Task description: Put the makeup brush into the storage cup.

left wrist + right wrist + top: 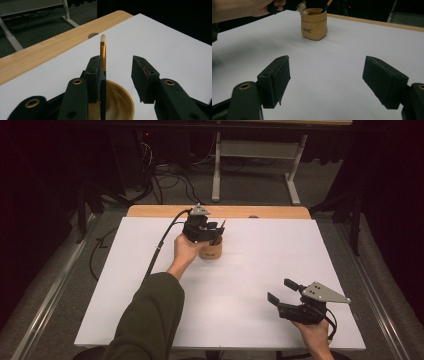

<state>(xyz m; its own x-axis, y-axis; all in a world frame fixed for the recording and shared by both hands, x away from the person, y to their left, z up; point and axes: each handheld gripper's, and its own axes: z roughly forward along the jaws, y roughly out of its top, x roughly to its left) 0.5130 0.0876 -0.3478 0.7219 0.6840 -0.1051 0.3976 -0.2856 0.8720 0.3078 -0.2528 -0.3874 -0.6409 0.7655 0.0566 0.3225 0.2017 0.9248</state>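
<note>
With the brush (pixel 102 53) standing in the pot (pixel 125 105) beside one pad, our left gripper (pixel 117 75) gapes, gripping nothing; we judge release done, withdrawal next, while the right gripper (pixel 325 80) idles wide open.

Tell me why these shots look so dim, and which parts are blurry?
High view: the white table sheet is lit while the room behind is near black. Left gripper view: the near fingers and the pot look soft, the pencil's tip sharper. Right gripper view: the fingers are blurred, the tan pot fairly clear.
</note>
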